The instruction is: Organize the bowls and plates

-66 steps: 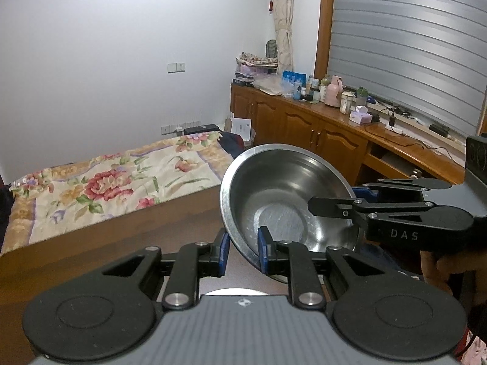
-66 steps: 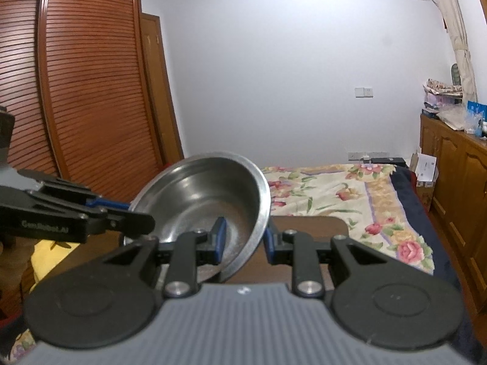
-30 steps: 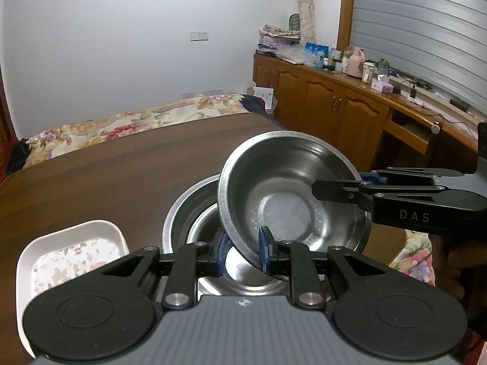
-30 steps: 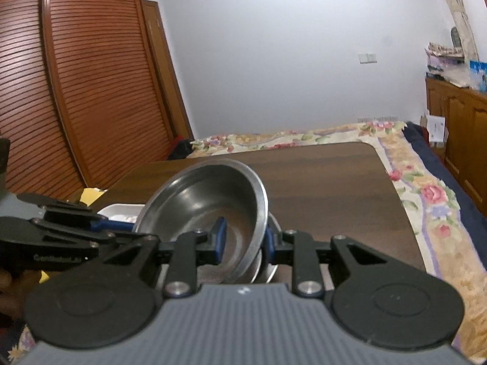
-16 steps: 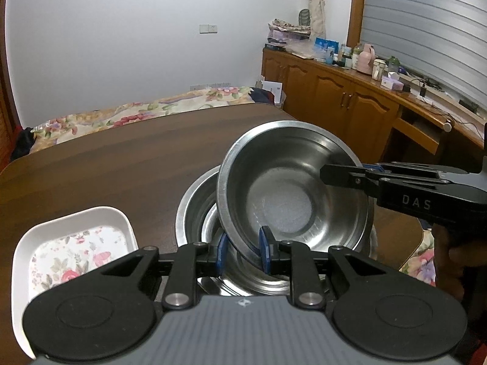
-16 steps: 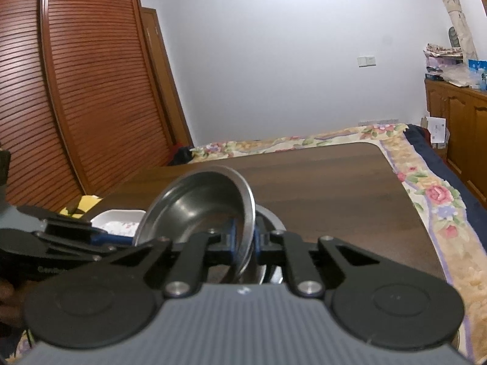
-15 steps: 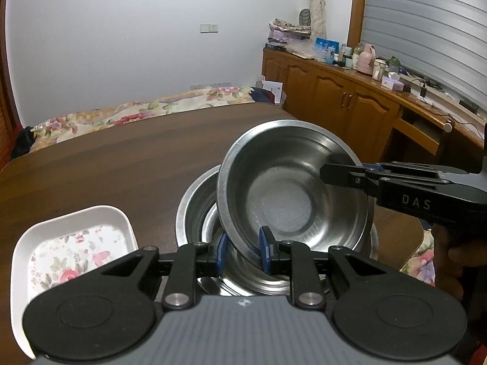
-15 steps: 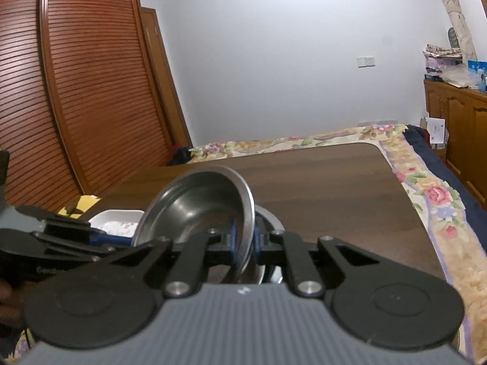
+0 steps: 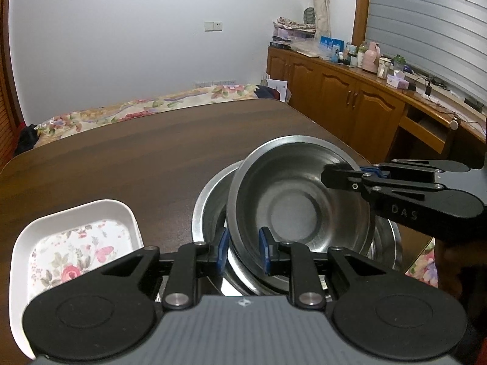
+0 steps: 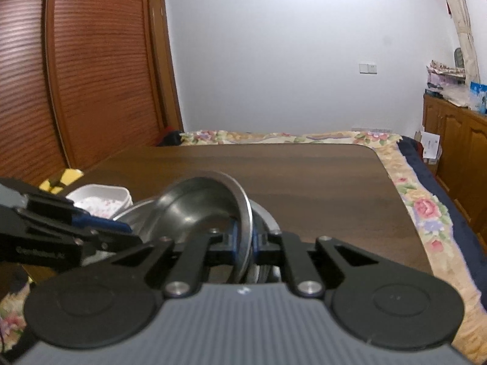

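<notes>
Nesting the bowls is the step in hand, as far as I can judge. Biggest thing first: the dark wooden table (image 9: 127, 164) fills the middle of the left wrist view, with the bed behind it along the upper left and cabinets in the upper right. On the table, right of centre in that frame, sits the large steel bowl (image 9: 210, 213), and the small steel bowl (image 9: 298, 200) is tilted inside it, not yet lying flat. At the lower left of the frame there's a white floral dish (image 9: 76, 243), just beside the big bowl.

Both claws are on the small bowl. The left gripper (image 9: 243, 251) has the bowl's near rim between its blue pads; they look pinched on the wall, though the gap isn't tiny. The right gripper (image 10: 243, 243) has just been closing, and in its own view, low centre, its pads are clamped hard on the thin rim. From the left view it comes in at the right edge, biting the far-right rim.

Next move, I'd guess: level the bowl so it seats, then let go one side at a time. Steel on steel slides, so go gently.
</notes>
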{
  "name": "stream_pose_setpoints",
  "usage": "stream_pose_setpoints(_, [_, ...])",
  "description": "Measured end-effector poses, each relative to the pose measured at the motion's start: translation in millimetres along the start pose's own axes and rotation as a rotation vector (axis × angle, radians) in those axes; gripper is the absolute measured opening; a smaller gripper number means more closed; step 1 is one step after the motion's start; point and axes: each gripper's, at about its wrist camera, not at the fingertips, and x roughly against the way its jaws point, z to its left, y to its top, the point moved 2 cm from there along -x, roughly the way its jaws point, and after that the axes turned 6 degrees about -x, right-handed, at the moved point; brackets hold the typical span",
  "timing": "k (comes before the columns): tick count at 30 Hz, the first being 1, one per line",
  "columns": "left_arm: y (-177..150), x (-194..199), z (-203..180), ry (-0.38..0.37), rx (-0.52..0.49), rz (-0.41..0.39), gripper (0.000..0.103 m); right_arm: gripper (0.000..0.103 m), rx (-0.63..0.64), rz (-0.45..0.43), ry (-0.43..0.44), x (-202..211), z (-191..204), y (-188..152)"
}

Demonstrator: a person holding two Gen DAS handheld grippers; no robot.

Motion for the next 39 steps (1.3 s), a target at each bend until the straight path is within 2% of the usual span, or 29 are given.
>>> stream_pose_setpoints(17, [-5.2,13.1,4.8,0.001,0.041,-0.041,0.023,0.012,0.076,0.02,-0.019,-3.0,6.0,3.0])
stream_pose_setpoints(25, [-3.7,17.7,6.7,0.017,0.043,-0.06,0.023,0.019,0.113,-0.059,-0.03,5.2,8.5,10.2])
stream_pose_setpoints(33, [-3.1,24.4,8.3,0.017,0.057,-0.081,0.023,0.021,0.072,-0.161,-0.007,13.2,2.1,17.4])
stream_pose_setpoints(35, [-3.2,25.4,10.0,0.017,0.06,-0.085,0.023,0.019,0.065,-0.154,0.021,10.1,3.1,17.3])
stream_pose_setpoints(39, [-3.4,26.8,11.9,0.024,0.062,-0.09,0.023,0.017,0.073,-0.119,0.02,2.1,4.7,10.8])
